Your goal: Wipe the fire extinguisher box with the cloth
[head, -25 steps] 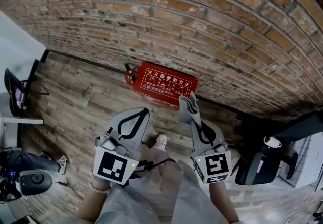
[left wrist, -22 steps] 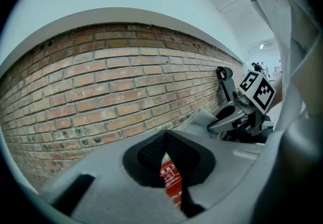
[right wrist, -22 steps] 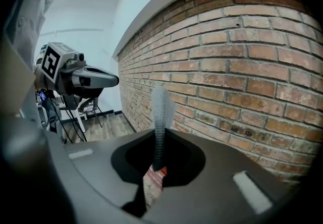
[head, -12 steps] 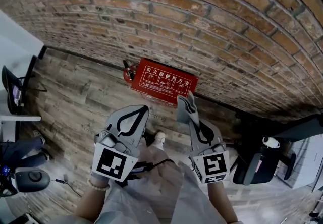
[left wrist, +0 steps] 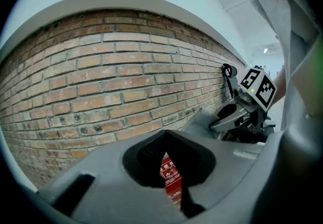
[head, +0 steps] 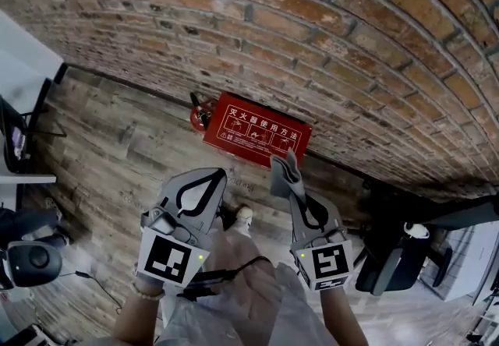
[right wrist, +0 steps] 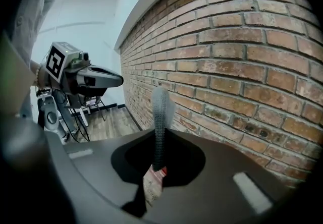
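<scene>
Red box (head: 257, 132) at wall (head: 312, 40); upright grey cloth (head: 285, 169)

A brick wall (head: 312, 33) rises at the far side of your wooden floor (head: 117, 150); a small red extinguisher (head: 199, 113) stands at its foot, a black chair (head: 387, 268) near right.

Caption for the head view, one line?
Right gripper pinches a grey cloth, short of the red fire extinguisher box at the brick wall; left gripper shut, empty.

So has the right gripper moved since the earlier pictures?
Yes, slightly. Against the box, the right gripper and its cloth have drifted left, away from the box's right corner.
</scene>
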The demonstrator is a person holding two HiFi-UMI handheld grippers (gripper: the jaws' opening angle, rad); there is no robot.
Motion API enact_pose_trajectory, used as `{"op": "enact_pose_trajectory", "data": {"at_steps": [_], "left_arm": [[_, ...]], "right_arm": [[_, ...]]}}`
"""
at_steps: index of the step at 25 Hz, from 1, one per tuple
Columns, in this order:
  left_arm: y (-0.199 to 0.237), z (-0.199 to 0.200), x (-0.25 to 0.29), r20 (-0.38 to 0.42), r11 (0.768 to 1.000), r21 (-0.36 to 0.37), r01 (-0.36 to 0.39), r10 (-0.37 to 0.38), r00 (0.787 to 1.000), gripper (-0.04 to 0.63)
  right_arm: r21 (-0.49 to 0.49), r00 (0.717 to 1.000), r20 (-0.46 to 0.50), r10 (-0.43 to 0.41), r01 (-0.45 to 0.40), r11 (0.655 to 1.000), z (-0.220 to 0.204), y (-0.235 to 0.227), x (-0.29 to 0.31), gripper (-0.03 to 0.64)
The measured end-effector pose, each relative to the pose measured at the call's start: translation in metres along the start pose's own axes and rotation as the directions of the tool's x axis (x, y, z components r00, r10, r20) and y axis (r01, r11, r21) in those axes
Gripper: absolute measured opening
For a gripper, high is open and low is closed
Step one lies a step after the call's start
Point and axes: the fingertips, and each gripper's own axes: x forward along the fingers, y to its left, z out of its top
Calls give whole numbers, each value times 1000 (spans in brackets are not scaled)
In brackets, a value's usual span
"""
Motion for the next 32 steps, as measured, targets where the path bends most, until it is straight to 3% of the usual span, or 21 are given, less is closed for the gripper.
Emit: {"op": "enact_pose_trajectory", "data": {"at_steps": [16, 20, 32], "left_arm": [[59, -74, 27, -53, 998, -49, -46, 43, 998, -2], [72, -89, 28, -61, 997, -49, -54, 51, 997, -2], [98, -134, 35, -95, 992, -93, -82, 74, 993, -2]], "right_arm": [[-8, 997, -56, 46, -47, 999, -11, -4, 108, 20], [-51, 998, 1, 65, -64, 997, -3, 1, 134, 20], [-96, 992, -4, 124, -124, 988, -5, 19, 210, 20]]}}
